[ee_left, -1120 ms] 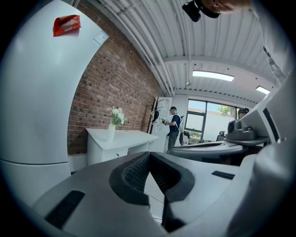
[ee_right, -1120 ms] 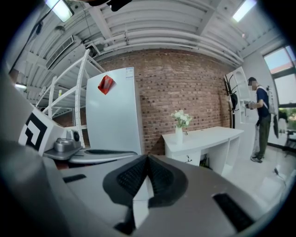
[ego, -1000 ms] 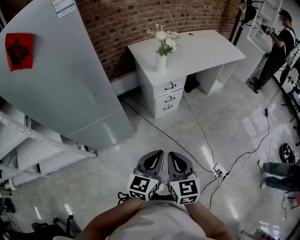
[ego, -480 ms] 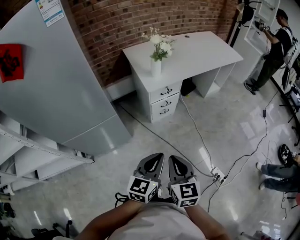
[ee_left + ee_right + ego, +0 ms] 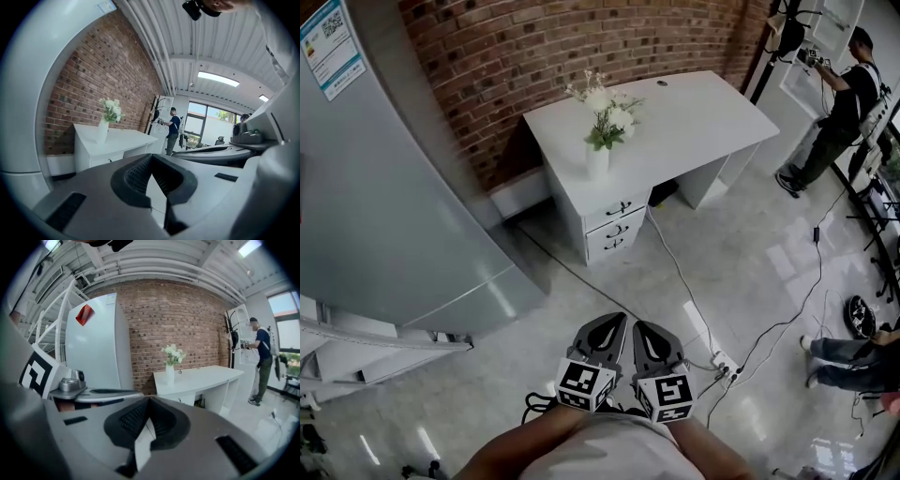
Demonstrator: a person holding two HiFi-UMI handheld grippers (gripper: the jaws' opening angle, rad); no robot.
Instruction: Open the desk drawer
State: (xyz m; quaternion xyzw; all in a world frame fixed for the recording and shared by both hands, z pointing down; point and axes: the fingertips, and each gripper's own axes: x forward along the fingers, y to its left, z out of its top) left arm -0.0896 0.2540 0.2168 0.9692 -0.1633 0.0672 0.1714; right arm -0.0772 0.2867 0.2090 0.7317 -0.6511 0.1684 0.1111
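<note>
1. In the head view, the left gripper [image 5: 609, 323] and the right gripper [image 5: 649, 330] are side by side, low in front of the person's body. They are over the pale floor [image 5: 534, 337] and well apart from the white desk [image 5: 703, 117].
2. The desk drawer [image 5: 618, 210] is the top one of three stacked at the end of the desk nearer the fridge [image 5: 394, 206], below a vase of flowers [image 5: 598, 155]. All three fronts sit flush and closed. Only the head view shows their dark handles plainly.
3. In the left gripper view the jaws meet at the tips with nothing between them. Only this view shows the windows [image 5: 206, 124] and the ceiling light [image 5: 218, 78].
4. In the right gripper view the jaws are likewise pressed together and empty. This view shows the fridge front upright, with a red sticker [image 5: 85, 314] high on it.
5. Only the head view shows the cable [image 5: 675, 267] and power strip [image 5: 724, 363] on the floor. A standing person [image 5: 839, 103] beyond the desk appears in all three views.
</note>
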